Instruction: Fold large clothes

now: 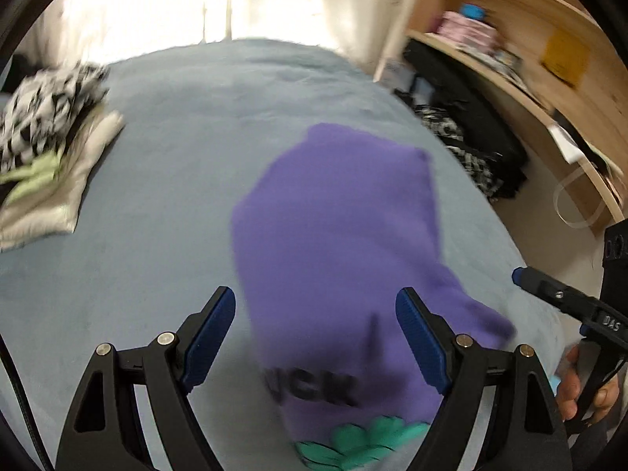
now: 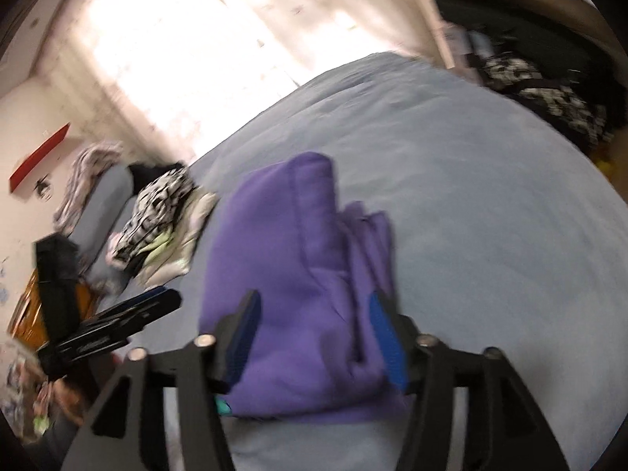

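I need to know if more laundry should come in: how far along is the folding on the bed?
Done: the purple sweatshirt lies folded into a compact bundle on the blue bedspread. In hand: nothing; the left tongs and right tongs are open above it with no cloth between the pads. Left, probably: the rumpled black-and-white pile at the bed's far side looks unfolded.

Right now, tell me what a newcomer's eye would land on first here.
The purple garment comes first, lying folded in the middle of the pale blue bed, with dark lettering and a green flower print at its near end. Next comes the heap of black-and-white and pale clothes at the bed's left edge.
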`<move>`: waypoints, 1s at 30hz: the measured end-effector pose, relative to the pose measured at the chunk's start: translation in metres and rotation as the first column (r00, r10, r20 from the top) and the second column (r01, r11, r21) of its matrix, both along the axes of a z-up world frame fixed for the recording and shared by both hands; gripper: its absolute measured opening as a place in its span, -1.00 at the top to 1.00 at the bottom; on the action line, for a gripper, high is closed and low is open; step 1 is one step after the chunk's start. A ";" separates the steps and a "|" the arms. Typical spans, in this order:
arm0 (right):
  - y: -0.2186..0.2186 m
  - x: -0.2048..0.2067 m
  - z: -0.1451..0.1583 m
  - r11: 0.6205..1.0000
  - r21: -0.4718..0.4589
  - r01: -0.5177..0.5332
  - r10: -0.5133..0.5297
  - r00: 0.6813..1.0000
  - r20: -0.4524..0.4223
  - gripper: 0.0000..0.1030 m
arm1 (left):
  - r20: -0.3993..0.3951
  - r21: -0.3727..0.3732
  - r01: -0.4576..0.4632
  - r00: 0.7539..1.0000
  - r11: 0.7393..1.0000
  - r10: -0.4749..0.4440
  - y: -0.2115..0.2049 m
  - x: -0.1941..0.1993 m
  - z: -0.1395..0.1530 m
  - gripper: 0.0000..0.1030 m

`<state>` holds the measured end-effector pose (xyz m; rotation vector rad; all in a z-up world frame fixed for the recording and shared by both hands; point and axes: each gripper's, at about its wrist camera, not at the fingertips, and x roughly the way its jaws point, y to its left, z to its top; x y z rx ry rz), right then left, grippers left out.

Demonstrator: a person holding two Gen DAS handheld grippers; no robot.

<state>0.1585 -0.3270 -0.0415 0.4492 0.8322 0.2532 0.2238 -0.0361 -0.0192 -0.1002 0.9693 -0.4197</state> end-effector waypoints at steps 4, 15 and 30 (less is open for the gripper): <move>0.001 0.050 -0.016 0.996 0.053 -0.068 0.072 0.994 -0.085 -0.17 | -0.113 -0.049 -0.028 0.993 0.998 0.022 0.014 0.033 -0.028 -0.60; -0.003 0.130 -0.065 0.973 0.210 -0.094 0.133 0.975 -0.178 -0.17 | -0.194 -0.163 0.032 0.979 0.986 -0.064 0.013 0.075 -0.064 -0.63; -0.021 0.168 -0.105 0.942 0.321 -0.103 0.199 0.937 -0.285 -0.28 | -0.207 -0.163 0.076 0.972 0.984 -0.109 -0.005 0.085 -0.063 -0.69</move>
